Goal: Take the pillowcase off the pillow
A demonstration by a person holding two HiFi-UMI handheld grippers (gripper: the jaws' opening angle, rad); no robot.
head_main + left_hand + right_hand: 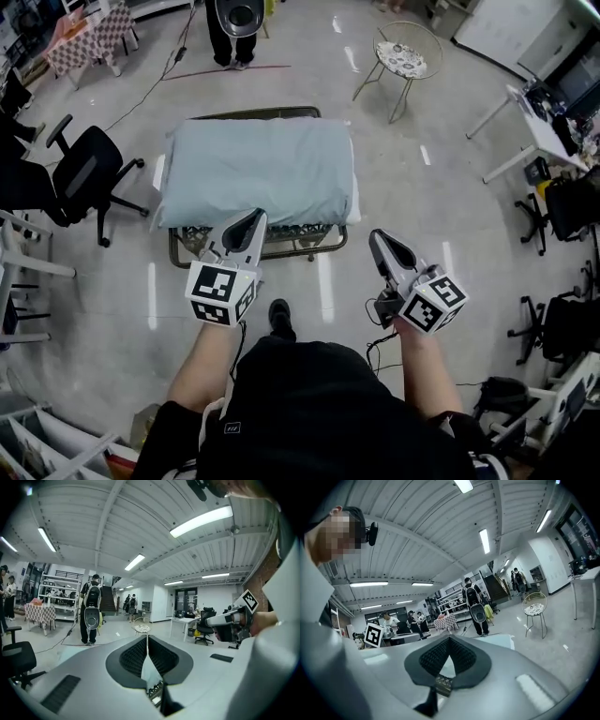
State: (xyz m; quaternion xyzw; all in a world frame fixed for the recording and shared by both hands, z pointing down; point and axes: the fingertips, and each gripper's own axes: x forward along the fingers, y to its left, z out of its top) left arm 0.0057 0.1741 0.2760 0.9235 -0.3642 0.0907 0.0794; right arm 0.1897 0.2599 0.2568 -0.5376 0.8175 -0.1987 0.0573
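Glossy floor (pixel 441 202), pillow (pixel 258 173) covering cart (pixel 309 246) top, left gripper (pixel 255 217) and right gripper (pixel 377 237) jaws closed, empty

A low metal-framed cart (pixel 317 244) stood on the grey floor (pixel 422 197), just ahead of the left claw (pixel 253 217) and right claw (pixel 377 236). A pale blue pillow (pixel 258 171) lay flat across it.

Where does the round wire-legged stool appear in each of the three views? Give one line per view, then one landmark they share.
Head view: round wire-legged stool near the top, right of centre.
Left gripper view: small, near the centre.
Right gripper view: right side, at mid-height.
Shared landmark: the standing person in black, left of the stool in every view.
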